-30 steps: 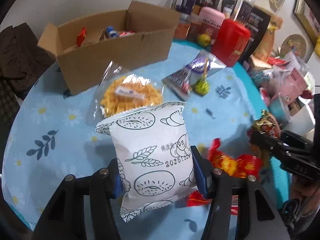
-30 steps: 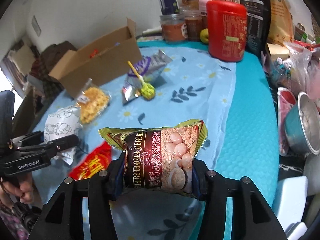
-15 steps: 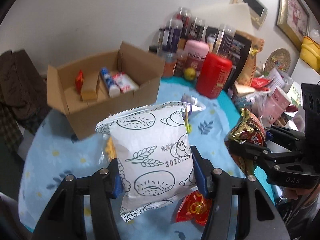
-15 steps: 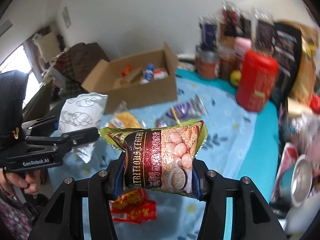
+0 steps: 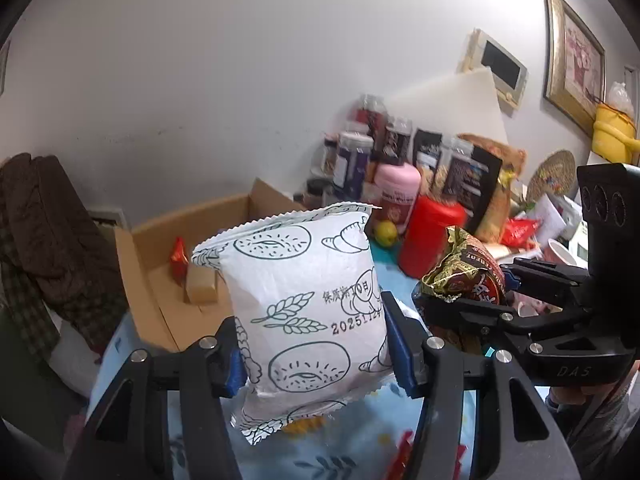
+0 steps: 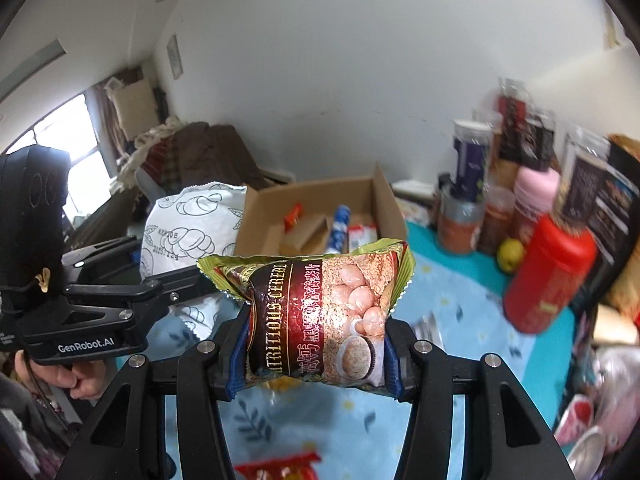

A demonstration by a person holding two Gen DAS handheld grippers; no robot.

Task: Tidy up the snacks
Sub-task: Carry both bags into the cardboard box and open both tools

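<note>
1. We saw the table under a blue flowered cloth, with a white wall behind it.
2. An open cardboard box sat at the far side of the table; it held a red sachet, a tan block and a blue-and-white tube.
3. To the right of the box stood a crowd of jars and bags, with a red canister in front, a pink bottle behind it and a yellow-green fruit beside it.
4. Our left gripper was clamped on a white packet printed with bread drawings; its blue pads pressed both sides, and the packet hung upright in the air, above the cloth and in front of the box.
5. Our right gripper was clamped on a dark red and gold cereal packet, held clear of the table, with its long side across the jaws.
6. The two grippers were side by side, the packets near each other but apart.
7. A red wrapper lay on the cloth below the right gripper.
8. A hand gripped the left tool's handle.
</note>
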